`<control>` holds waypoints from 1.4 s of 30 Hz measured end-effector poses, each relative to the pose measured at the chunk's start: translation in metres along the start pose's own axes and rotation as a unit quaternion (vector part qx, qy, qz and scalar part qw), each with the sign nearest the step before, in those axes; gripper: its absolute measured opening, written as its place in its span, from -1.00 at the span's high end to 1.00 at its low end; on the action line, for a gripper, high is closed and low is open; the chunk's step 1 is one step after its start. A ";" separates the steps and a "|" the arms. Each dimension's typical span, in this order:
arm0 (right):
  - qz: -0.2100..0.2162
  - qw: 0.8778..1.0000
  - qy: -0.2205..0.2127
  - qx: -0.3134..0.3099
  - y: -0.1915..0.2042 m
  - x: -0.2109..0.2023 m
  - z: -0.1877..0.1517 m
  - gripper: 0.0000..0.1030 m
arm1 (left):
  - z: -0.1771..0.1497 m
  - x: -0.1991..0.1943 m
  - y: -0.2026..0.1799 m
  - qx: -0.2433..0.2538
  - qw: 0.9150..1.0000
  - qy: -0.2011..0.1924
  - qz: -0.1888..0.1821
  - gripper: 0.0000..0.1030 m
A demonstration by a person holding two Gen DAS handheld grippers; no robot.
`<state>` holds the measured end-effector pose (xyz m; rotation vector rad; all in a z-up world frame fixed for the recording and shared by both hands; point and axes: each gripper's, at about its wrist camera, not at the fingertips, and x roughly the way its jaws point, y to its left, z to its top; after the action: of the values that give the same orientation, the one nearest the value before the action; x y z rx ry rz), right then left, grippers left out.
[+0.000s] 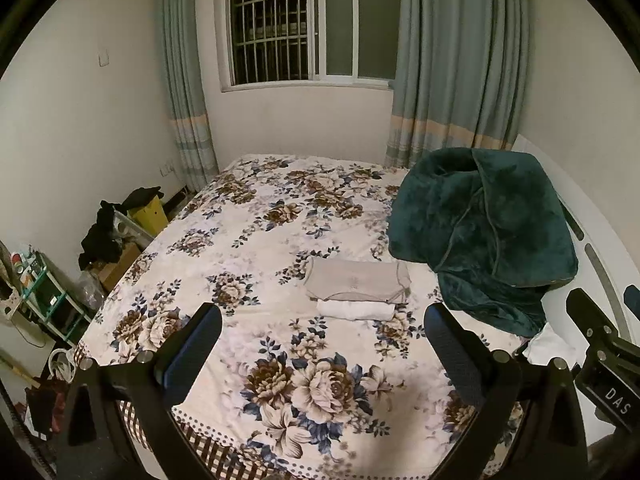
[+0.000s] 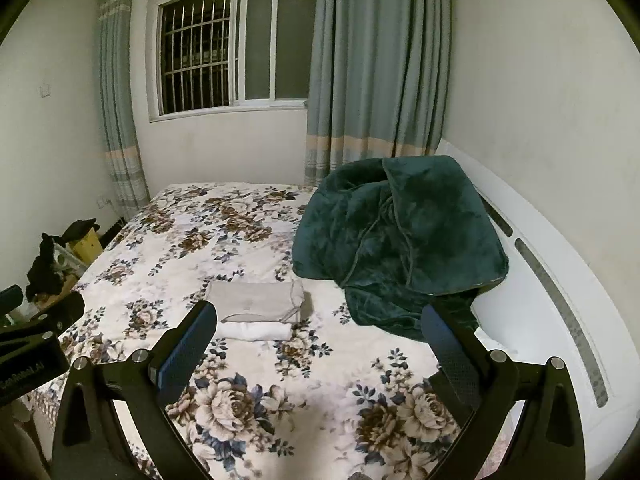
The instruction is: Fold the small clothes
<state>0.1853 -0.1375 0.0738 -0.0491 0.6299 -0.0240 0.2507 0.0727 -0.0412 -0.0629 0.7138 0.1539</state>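
A folded beige garment (image 1: 358,280) lies on the floral bedsheet (image 1: 256,240), with a folded white garment (image 1: 356,310) just in front of it. Both also show in the right wrist view, the beige garment (image 2: 256,300) behind the white garment (image 2: 256,330). My left gripper (image 1: 322,320) is open and empty, held above the near part of the bed, short of the clothes. My right gripper (image 2: 320,320) is open and empty, level with the left one; its left finger (image 2: 188,344) overlaps the clothes' near left corner in view.
A dark green plush blanket (image 1: 480,232) is heaped on the bed's right side against the white headboard (image 2: 560,280). Cluttered shelves, a yellow box (image 1: 148,214) and dark clothes stand on the floor left of the bed. A window and curtains are behind.
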 end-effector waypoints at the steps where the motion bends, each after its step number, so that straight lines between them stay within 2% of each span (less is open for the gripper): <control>1: 0.000 1.000 -0.001 -0.001 -0.001 0.000 0.000 -1.00 | 0.000 0.000 0.000 0.000 1.000 0.000 0.001 -1.00; 17: 0.004 1.000 -0.004 -0.003 -0.004 -0.002 0.000 -1.00 | -0.001 -0.009 -0.010 0.005 1.000 -0.006 -0.001 -1.00; 31: 0.015 1.000 -0.008 -0.009 0.014 -0.007 0.008 -1.00 | -0.001 -0.013 -0.015 0.002 1.000 -0.001 0.001 -1.00; 42: 0.017 1.000 -0.011 -0.005 0.012 -0.008 0.011 -1.00 | 0.000 -0.018 -0.016 0.002 1.000 -0.005 0.003 -1.00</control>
<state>0.1856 -0.1246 0.0867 -0.0473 0.6090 0.0120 0.2394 0.0551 -0.0295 -0.0564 0.7053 0.1589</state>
